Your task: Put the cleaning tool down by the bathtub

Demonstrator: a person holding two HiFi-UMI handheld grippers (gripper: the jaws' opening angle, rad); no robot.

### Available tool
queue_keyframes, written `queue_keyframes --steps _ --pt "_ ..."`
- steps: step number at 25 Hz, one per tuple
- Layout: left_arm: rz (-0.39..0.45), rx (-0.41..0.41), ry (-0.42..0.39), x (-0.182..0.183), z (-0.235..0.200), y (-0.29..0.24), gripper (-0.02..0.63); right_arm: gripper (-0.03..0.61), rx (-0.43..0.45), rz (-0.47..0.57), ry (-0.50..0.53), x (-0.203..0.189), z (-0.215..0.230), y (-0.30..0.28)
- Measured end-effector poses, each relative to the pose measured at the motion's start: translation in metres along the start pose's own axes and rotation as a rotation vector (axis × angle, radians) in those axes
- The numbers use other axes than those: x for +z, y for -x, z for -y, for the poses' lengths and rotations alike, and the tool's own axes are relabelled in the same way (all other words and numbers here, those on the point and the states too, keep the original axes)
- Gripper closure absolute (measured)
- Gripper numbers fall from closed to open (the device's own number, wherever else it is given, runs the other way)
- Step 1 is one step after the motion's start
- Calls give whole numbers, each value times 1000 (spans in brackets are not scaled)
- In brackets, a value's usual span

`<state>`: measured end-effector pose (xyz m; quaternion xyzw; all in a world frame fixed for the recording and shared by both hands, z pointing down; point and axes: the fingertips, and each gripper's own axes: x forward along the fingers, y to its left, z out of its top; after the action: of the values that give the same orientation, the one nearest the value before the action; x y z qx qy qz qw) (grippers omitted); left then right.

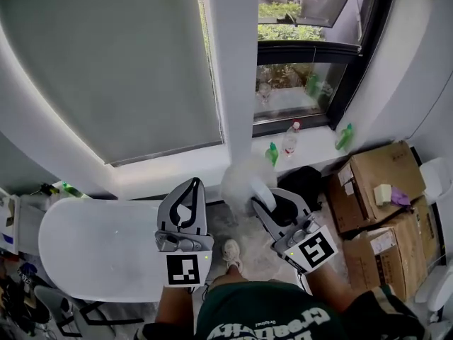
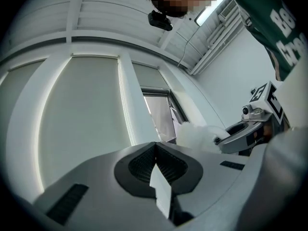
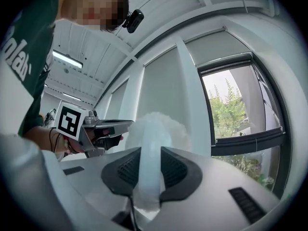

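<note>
Plainly, the tool is being carried rather than set down: the right gripper [image 3: 149, 154] is clamping the pale handle of the cleaning tool [image 3: 155, 127] between its pads, and the fluffy white head is sticking out beyond the jaws. In the head view the tool is being held up in the air, to the right of the rounded end of the bathtub [image 1: 99, 250] and apart from it, pointing toward the window sill [image 1: 311, 142]. The left gripper [image 2: 155, 152] is hovering beside it with its jaws pressed together; a thin white sliver is showing at their seam, and I cannot tell what it is. Judging from this, the next move is calling for lowering the right gripper to the floor [image 1: 244, 236] next to the tub, then opening the jaws so the handle is released.
</note>
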<state>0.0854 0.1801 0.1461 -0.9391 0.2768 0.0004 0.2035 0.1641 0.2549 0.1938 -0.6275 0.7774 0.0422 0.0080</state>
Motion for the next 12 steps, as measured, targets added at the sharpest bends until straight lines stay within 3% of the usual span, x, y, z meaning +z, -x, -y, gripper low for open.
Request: queue_keyframes --steps 12 --pt "-10 -18 63 -58 -79 -91 604 486 -2 -42 -29 -22 46 -117"
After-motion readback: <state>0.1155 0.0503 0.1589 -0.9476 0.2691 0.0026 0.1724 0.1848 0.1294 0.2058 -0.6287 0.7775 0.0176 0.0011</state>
